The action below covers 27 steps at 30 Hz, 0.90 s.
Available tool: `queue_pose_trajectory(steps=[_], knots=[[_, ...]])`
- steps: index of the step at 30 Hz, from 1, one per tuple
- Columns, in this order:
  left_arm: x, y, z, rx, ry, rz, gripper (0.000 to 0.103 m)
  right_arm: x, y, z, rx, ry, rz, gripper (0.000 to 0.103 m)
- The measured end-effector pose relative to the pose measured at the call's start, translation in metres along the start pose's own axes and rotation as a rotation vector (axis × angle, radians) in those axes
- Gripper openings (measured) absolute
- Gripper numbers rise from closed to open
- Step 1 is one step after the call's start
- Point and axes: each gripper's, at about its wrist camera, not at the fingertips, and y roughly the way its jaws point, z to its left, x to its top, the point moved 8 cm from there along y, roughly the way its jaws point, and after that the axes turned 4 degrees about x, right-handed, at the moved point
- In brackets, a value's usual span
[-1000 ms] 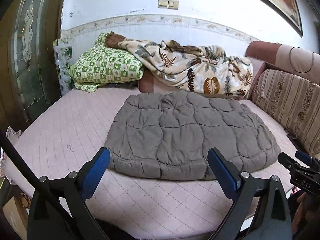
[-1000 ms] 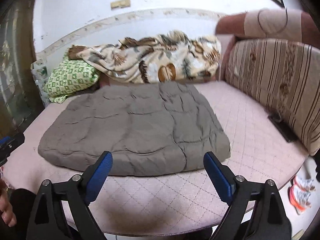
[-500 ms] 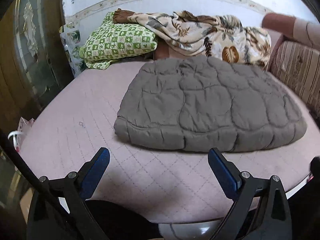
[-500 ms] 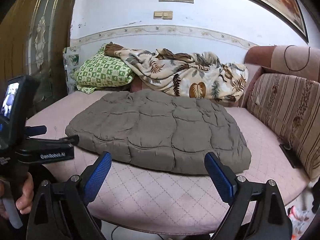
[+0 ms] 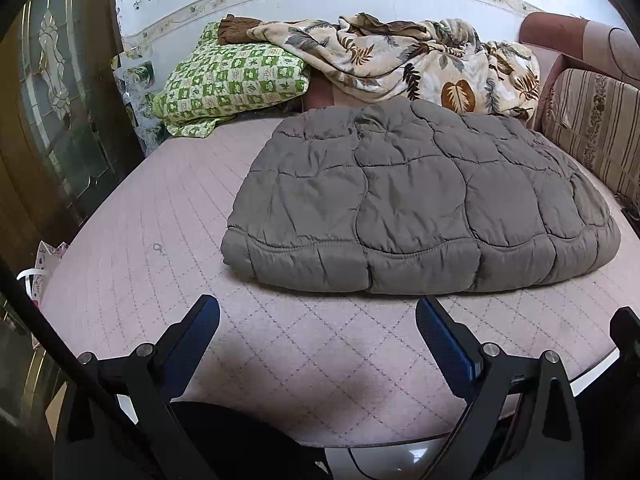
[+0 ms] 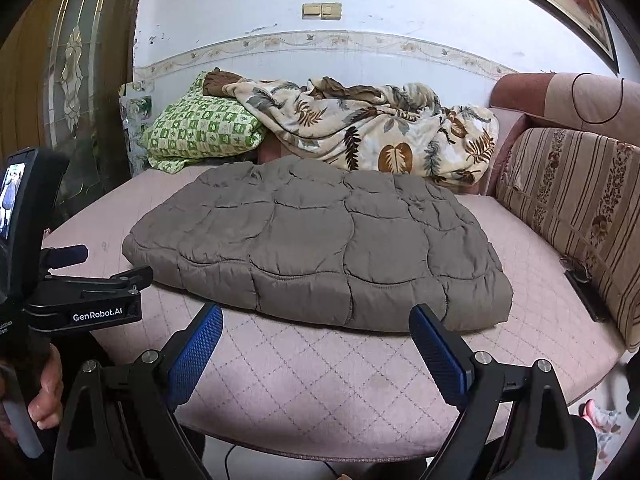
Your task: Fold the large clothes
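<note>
My left gripper (image 5: 318, 332): fingers (image 5: 198, 334) spread wide, blue pads facing each other, nothing between them. They hang over the near edge of the bed (image 5: 132, 240), short of the garment.

My right gripper (image 6: 316, 340): fingers (image 6: 438, 346) equally wide apart, empty, also above the bed's near edge. The folded hem lies just beyond the tips, not touched.

In the right wrist view the left gripper's body sits at the left edge, its small screen lit, with my left hand (image 6: 46, 394) wrapped around the handle.

Grey quilted jacket (image 5: 416, 204): lies flat on the pink quilted bed cover, folded into a rounded block, roughly mid-bed and reaching toward the right side. Its thick doubled edge faces me; its far edge meets the bedding piled at the head. Bare cover to its left.

Head of bed: green checked pillow (image 5: 232, 80) at the far left corner; leaf-print blanket (image 5: 404, 56) heaped beside it and partly over it, running to the far right corner.

Right side: striped sofa cushion (image 6: 572, 208) standing along the bed's edge. A dark flat object (image 6: 584, 288) lies at its foot; cannot tell what it is.

Left side: door with patterned glass (image 6: 76, 76).
</note>
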Motion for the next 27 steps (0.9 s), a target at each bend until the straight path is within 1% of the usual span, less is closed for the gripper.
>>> queue_pose_trajectory(steps=[9, 16, 27], knots=[[-0.0017, 0.0044, -0.0015, 0.007, 0.014, 0.010, 0.098, -0.0026, 0.0026, -0.0028, 0.002, 0.013, 0.008, 0.096], [-0.0019, 0.0030, -0.0045, 0.010, 0.032, 0.002, 0.098, -0.0042, 0.0034, -0.0037, 0.004, 0.016, 0.012, 0.096], [-0.0021, 0.0028, -0.0041, 0.011, 0.031, 0.000, 0.098, -0.0066, 0.0040, -0.0045, 0.006, 0.019, 0.018, 0.096]])
